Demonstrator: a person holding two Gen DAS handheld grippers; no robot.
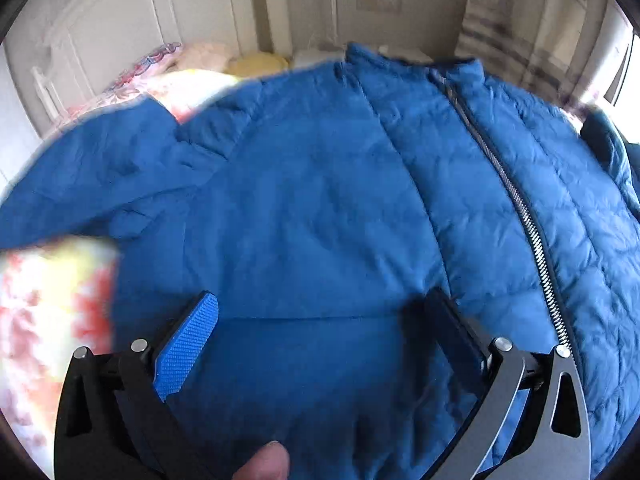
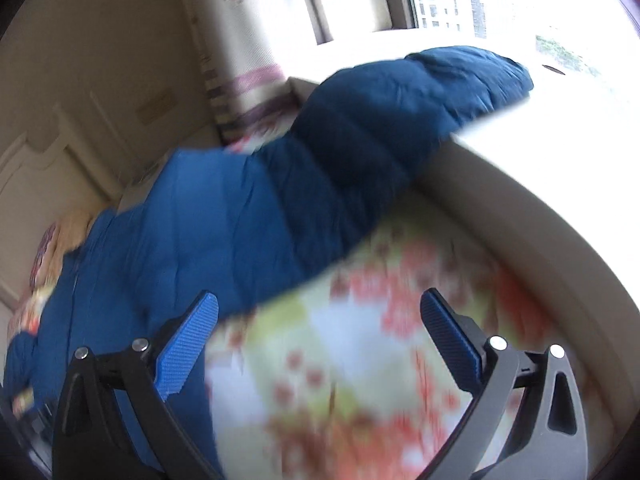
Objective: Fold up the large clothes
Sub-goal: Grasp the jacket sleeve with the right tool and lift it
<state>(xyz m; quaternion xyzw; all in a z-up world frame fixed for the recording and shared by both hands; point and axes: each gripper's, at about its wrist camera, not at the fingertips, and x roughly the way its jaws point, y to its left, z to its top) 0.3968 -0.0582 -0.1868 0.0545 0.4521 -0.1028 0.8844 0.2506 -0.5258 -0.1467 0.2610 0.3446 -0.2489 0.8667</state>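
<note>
A big blue quilted jacket (image 1: 320, 184) lies front up on a floral bedsheet (image 1: 44, 312), its silver zipper (image 1: 516, 204) running down the right. One sleeve (image 1: 92, 176) spreads to the left. My left gripper (image 1: 324, 320) is open just above the jacket's lower front, holding nothing. In the right wrist view the jacket (image 2: 192, 240) lies at left and its other sleeve (image 2: 400, 120) stretches up onto a pale ledge. My right gripper (image 2: 320, 320) is open and empty over the floral sheet (image 2: 360, 360), beside that sleeve. Both views are blurred.
A white headboard (image 1: 120, 24) and pillows (image 1: 200, 60) stand at the far end of the bed. A beige padded bed edge (image 2: 520, 216) and a bright window ledge (image 2: 560, 112) lie to the right, with a curtain (image 2: 248, 80) behind.
</note>
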